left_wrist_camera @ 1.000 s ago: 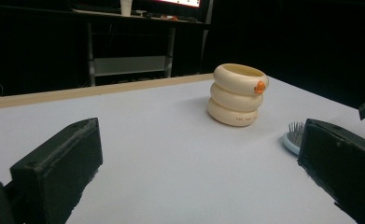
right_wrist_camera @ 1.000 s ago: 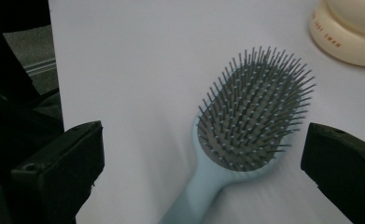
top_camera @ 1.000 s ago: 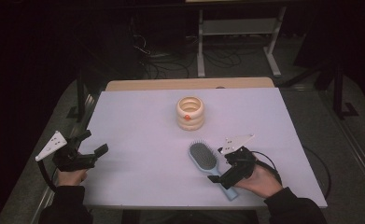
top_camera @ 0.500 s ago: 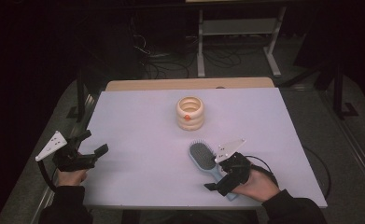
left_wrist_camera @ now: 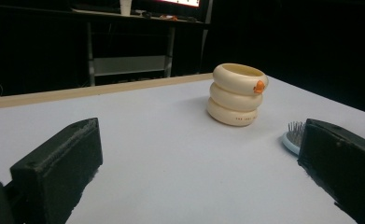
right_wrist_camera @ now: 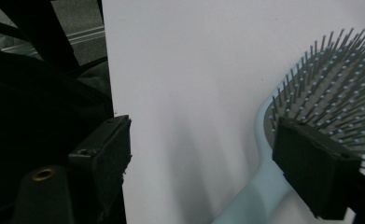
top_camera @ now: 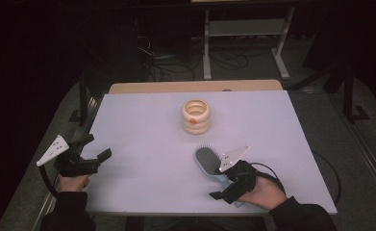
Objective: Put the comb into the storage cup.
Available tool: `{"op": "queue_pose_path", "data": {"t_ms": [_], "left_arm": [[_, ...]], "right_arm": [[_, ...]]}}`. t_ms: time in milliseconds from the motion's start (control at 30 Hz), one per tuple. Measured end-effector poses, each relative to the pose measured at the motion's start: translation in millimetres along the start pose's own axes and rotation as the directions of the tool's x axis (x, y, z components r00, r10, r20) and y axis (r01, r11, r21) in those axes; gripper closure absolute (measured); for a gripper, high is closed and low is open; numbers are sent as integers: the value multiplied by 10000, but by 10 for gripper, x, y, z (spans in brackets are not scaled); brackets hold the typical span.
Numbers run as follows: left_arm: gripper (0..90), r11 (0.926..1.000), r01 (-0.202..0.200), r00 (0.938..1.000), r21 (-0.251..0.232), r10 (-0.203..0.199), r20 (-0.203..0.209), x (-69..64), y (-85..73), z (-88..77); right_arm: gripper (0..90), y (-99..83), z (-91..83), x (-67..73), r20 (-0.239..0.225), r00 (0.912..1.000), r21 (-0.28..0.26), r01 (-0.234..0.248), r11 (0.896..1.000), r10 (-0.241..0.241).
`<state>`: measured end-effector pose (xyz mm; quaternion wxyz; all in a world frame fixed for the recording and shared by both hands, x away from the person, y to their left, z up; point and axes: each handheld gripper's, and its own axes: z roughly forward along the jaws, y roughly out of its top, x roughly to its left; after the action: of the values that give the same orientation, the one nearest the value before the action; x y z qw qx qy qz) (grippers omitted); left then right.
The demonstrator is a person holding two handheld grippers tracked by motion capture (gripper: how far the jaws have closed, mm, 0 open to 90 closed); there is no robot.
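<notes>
Dark floor with cables and a metal rack is surrounding the white table (top_camera: 142,120), which is lying under both grippers. At the table's near left edge, the left gripper (top_camera: 95,148) is resting in the person's left hand (top_camera: 73,182) with its jaws standing wide apart and nothing between them. Ahead of this gripper and to its right, well apart from it, a cream container (left_wrist_camera: 236,94) made of three stacked rings with a small orange mark is standing upright. Near the front edge, the right gripper (top_camera: 221,184) is sitting in the person's right hand (top_camera: 262,192), low over the handle of a light blue hairbrush (top_camera: 207,161). Its jaws are spread wide too: one is hanging over the brush where the handle is meeting the bristle pad, the other over bare table beside the brush. The brush is lying flat with bristles up, its head pointing away from this gripper toward the container.
</notes>
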<state>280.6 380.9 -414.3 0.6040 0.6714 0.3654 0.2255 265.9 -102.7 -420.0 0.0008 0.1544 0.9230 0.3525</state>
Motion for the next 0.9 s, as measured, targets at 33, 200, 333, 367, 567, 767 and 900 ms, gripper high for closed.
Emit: {"op": "queue_pose_path", "data": {"t_ms": [33,200,333,367,567,767,900], "left_arm": [[0,10000,0,10000,0,0,0,0,0,0],[0,10000,-4,10000,-14,4,-9,2,2,-2],[0,10000,-24,10000,10,24,-13,2,1,0],[0,10000,-28,10000,5,28,-10,1,1,0],[0,10000,-29,10000,-2,29,-12,-1,2,-1],[0,10000,-31,10000,-3,31,-15,2,3,-2],[0,10000,-38,10000,5,38,-15,0,3,0]], "right_arm": [[215,-3,4,0,-52,10000,46,-18,10000,18],[269,-13,36,13,-130,9999,340,-11,9994,16],[347,-22,51,16,-132,9999,456,83,9989,-77],[347,-22,51,16,-132,9999,456,83,9989,-77],[484,-35,45,14,-170,9999,557,5,9984,5],[666,-44,64,27,-165,9998,806,132,9967,-119],[784,-56,82,38,-255,9995,1069,190,9941,-164]]}}
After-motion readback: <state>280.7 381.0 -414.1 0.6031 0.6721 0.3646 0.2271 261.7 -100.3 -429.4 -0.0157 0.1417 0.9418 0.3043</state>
